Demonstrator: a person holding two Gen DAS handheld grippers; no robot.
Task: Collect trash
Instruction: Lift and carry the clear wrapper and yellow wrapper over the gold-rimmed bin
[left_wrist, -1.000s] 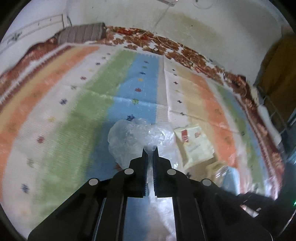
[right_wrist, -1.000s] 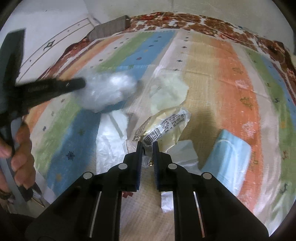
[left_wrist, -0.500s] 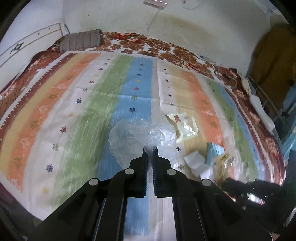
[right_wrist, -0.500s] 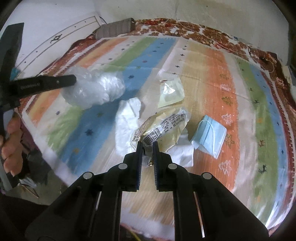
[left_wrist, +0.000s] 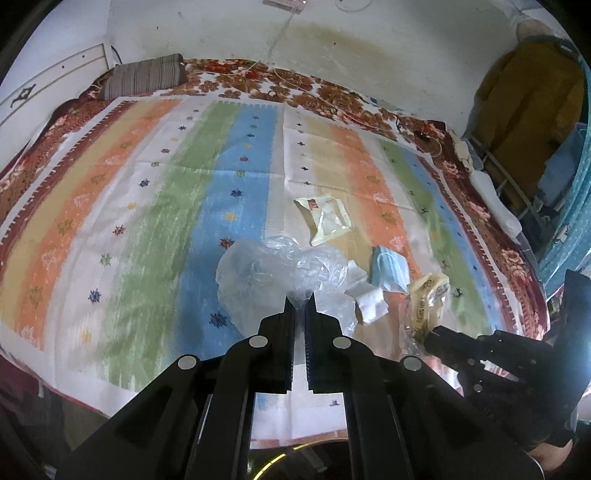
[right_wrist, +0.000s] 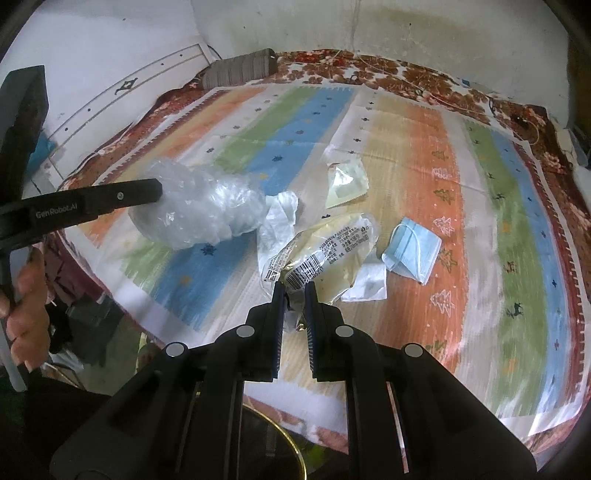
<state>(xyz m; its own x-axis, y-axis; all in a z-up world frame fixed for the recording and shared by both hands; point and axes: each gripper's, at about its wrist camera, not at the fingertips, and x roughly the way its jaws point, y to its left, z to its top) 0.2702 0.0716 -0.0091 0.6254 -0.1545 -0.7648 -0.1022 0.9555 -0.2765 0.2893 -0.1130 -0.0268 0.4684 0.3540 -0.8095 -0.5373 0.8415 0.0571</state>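
Left tongs (left_wrist: 300, 301) clamped on a crumpled clear plastic bag (left_wrist: 273, 275), held up off the bed (left_wrist: 155, 206). Right tongs (right_wrist: 294, 290) pinch the end of a yellow snack wrapper (right_wrist: 332, 247), also lifted. Just past the right tongs on the striped sheet: white tissue (right_wrist: 279, 218), blue face mask (right_wrist: 413, 249), another yellow wrapper (right_wrist: 347, 182). Bed's near edge sits right below both tongs; wide open sheet ahead and left of the left tongs. Striped pillow (left_wrist: 144, 75) at far edge.

- Striped mat (left_wrist: 155, 206) spread over a floral bedsheet (left_wrist: 332, 99).
- Striped pillow (left_wrist: 144, 75) at the far corner.
- Possibly a yellow garment (left_wrist: 528, 96) hanging right.
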